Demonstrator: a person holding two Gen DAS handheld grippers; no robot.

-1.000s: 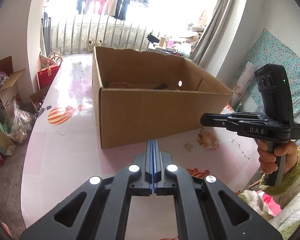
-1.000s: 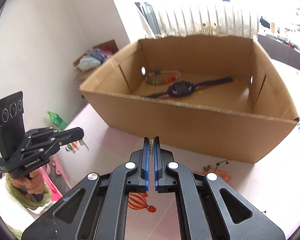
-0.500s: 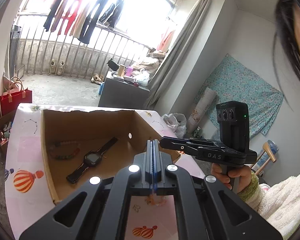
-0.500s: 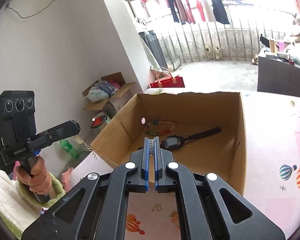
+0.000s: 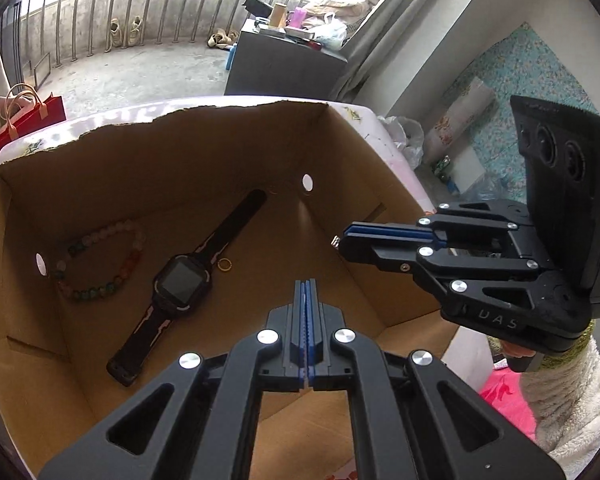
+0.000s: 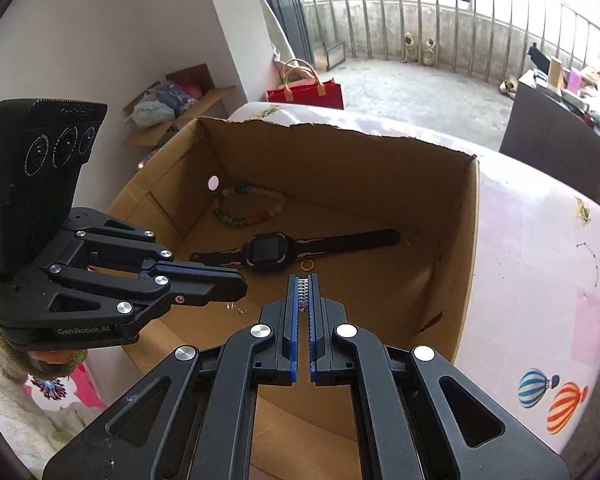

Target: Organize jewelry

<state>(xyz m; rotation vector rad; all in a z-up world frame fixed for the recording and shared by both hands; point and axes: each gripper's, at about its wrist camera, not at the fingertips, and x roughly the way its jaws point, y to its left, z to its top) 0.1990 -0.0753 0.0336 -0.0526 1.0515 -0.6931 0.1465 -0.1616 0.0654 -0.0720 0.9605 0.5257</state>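
1. Across the middle of both views, an open brown cardboard box (image 5: 180, 168) (image 6: 340, 168) is seen standing on a table covered with a pink cloth printed with hot-air balloons (image 6: 540, 280).
2. On the box floor, a black smartwatch with a long dark strap (image 5: 180, 280) (image 6: 266, 250) is laid flat, left of centre in the left wrist view.
3. A bracelet of pale, green and reddish round beads (image 5: 134, 258) (image 6: 244, 222) is found beside the watch, near a side wall with a round hole.
4. A small gold ring (image 5: 224, 265) (image 6: 307, 265) is seen just beside the watch case, and a second gold ring (image 6: 411, 240) lies by the strap's far end.
5. The left gripper (image 5: 305, 284) (image 6: 236, 286) is held above the box with its blue-lined jaws pressed together; nothing is seen between them.
6. The right gripper (image 6: 302, 280) (image 5: 342, 242) is also held above the box, at the right of the left wrist view, its jaws pinching a short silvery chain-like piece (image 6: 302, 294).
7. A green knitted cuff (image 5: 572, 344) is seen below the right gripper's body.
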